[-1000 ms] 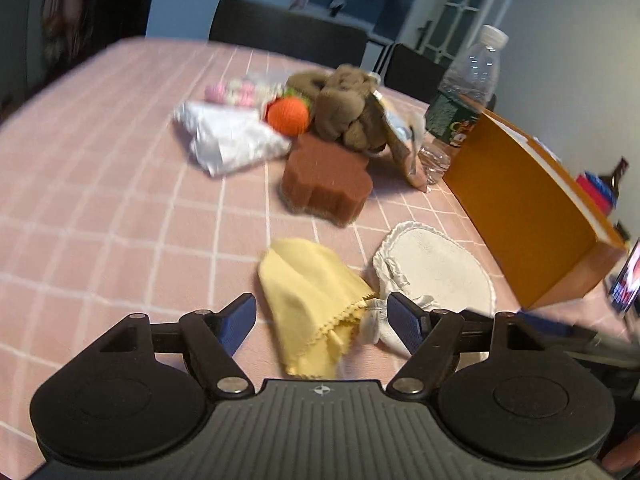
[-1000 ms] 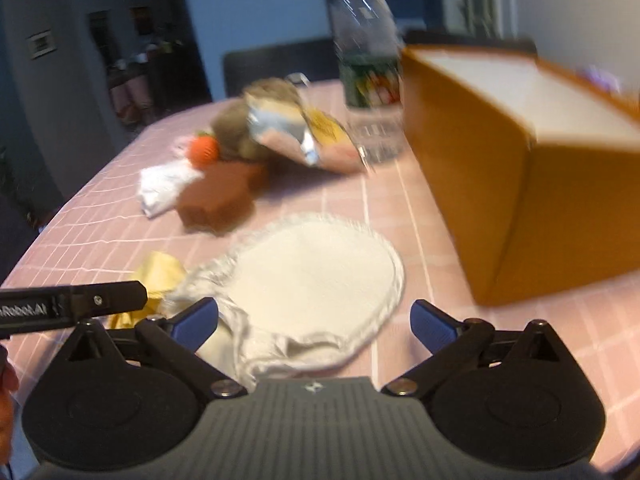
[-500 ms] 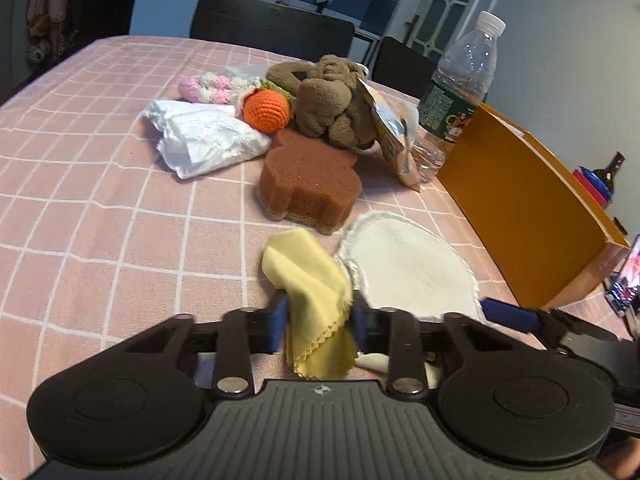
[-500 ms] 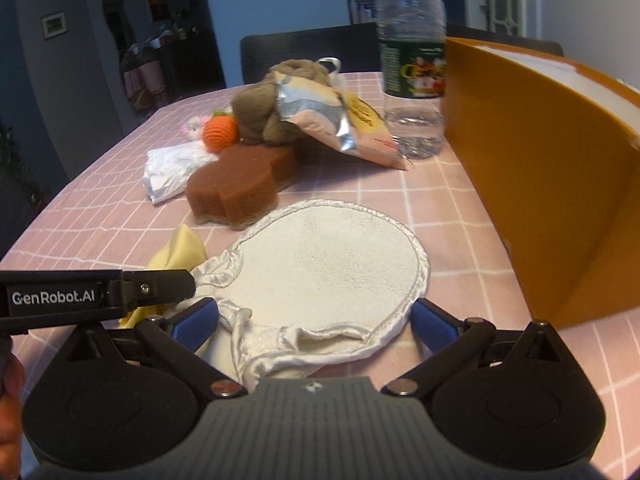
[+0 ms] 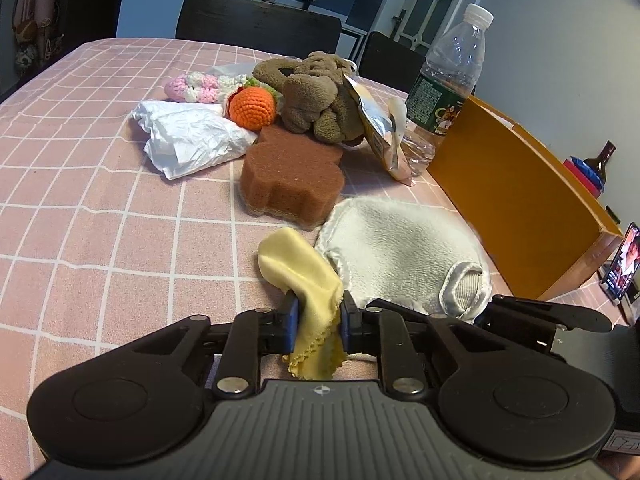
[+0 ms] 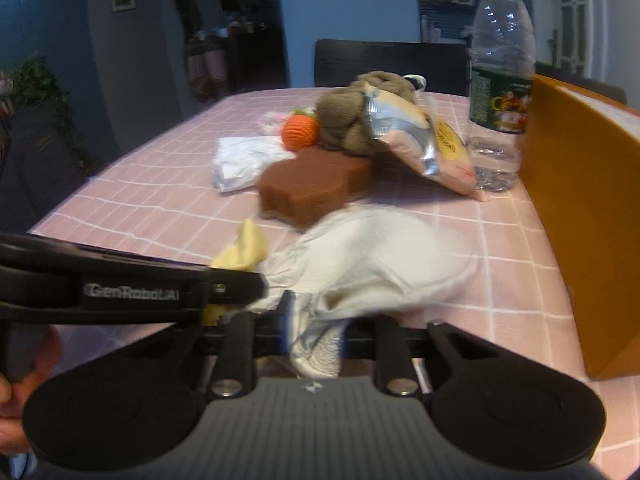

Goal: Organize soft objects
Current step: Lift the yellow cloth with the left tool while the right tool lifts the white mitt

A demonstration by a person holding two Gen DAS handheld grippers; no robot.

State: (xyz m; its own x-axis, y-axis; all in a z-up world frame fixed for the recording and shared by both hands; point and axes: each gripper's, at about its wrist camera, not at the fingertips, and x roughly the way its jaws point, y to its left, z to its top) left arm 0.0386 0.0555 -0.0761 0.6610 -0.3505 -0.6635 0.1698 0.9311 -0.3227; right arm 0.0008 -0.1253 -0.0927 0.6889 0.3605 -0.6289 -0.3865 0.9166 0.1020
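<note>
Left tool [image 5: 317, 326] pinching yellow cloth [image 5: 306, 276], cloth bunched between the pads, near edge hanging below. Right tool [image 6: 316, 334] pressed together on near edge of white mitt [image 6: 376, 264], rest of mitt lying on pink checked tabletop [image 5: 100, 200]. Landmark brown sponge [image 5: 290, 176]: yellow cloth and mitt just in front of it, plush toy [image 5: 316, 100] and orange crochet ball [image 5: 253, 106] behind it, white wrapper [image 5: 188, 140] left of it, orange box [image 5: 516, 200] right of it.
</note>
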